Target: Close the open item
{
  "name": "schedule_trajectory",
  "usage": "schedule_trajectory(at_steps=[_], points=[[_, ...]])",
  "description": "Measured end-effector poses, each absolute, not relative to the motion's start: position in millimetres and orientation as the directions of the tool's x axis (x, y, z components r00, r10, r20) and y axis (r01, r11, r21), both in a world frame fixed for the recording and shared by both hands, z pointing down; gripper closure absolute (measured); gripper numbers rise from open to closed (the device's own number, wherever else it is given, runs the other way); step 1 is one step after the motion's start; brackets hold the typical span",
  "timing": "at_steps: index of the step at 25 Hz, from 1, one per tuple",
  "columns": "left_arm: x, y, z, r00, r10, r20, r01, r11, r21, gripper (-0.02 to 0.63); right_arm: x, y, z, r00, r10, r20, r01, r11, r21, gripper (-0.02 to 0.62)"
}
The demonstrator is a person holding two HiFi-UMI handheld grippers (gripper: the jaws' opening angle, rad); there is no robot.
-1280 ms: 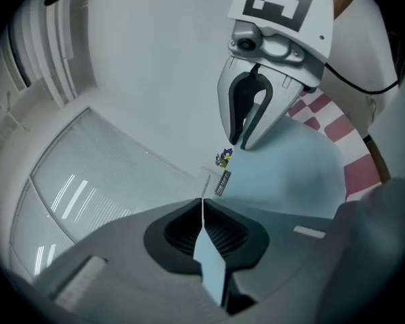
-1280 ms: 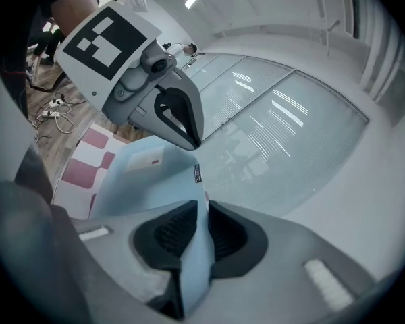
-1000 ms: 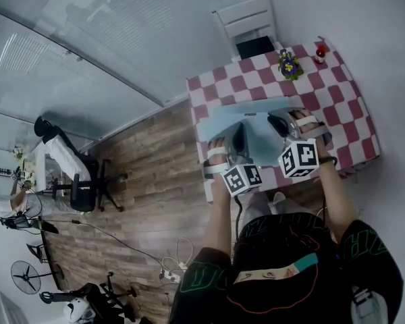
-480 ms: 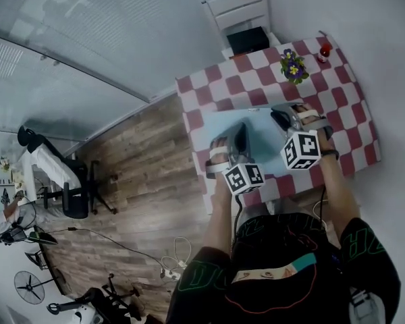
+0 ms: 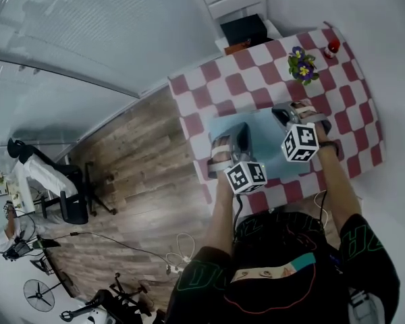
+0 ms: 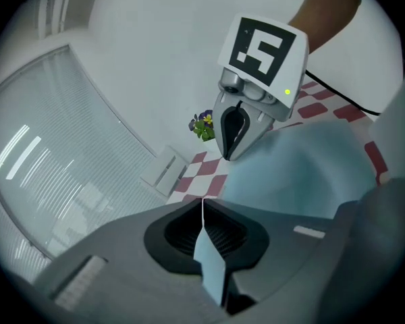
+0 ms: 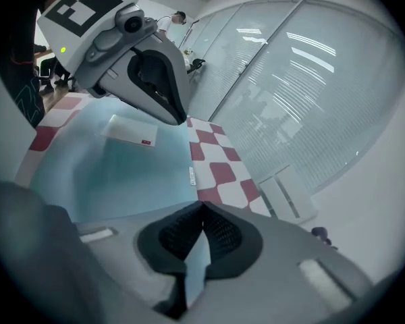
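A light blue flat folder (image 5: 264, 140) lies on the red-and-white checked table (image 5: 216, 86). My left gripper (image 5: 238, 131) is at its left part, shut on a thin blue edge (image 6: 212, 268) that stands between the pads. My right gripper (image 5: 281, 113) is at the folder's far right corner, and its jaws are also shut on a blue sheet edge (image 7: 197, 258). Each gripper shows in the other's view: the right gripper (image 6: 231, 152) points down at the folder (image 6: 304, 174), and the left gripper (image 7: 177, 117) hangs over the folder (image 7: 121, 171). A white label (image 7: 129, 131) lies on the blue surface.
A small pot of purple and yellow flowers (image 5: 302, 65) and a small red object (image 5: 333, 46) stand at the table's far right. A white chair (image 5: 233, 5) with a black item (image 5: 246, 29) on its seat is behind the table. Wooden floor lies to the left.
The head view has swung, so the table sits a little lower and further right. Both grippers have stayed at the blue folder; the right one has shifted slightly towards its far corner.
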State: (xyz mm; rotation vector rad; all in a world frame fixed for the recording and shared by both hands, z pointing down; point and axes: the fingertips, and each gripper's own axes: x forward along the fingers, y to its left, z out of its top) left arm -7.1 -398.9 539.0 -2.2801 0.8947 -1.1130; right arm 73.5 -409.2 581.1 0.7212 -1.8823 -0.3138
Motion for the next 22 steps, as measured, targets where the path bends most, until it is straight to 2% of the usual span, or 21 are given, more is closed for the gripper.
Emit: schedule_trajectory(at_steps=[12,17,22], points=[[9.9,-418.7,585.8,0.501,-0.580,0.642,-0.298,-0.812,-0.502,0.594,36.1,-419.0,598.9,-0.340,-0.576,0.744,-0.547,0.764,0.342,0.592],[19.2,-422.8,596.1,0.522,-0.533,0.666,-0.262,-0.843,-0.469,0.595,31.0,-420.1,603.6,-0.353,-0.559,0.751,-0.585,0.758,0.289,0.592],[26.6,-426.9,600.6,0.548,-0.487,0.680,-0.303,-0.873,-0.381,0.597,31.9,-420.7,606.1,-0.374,-0.541,0.754,-0.611,0.755,0.239,0.592]])
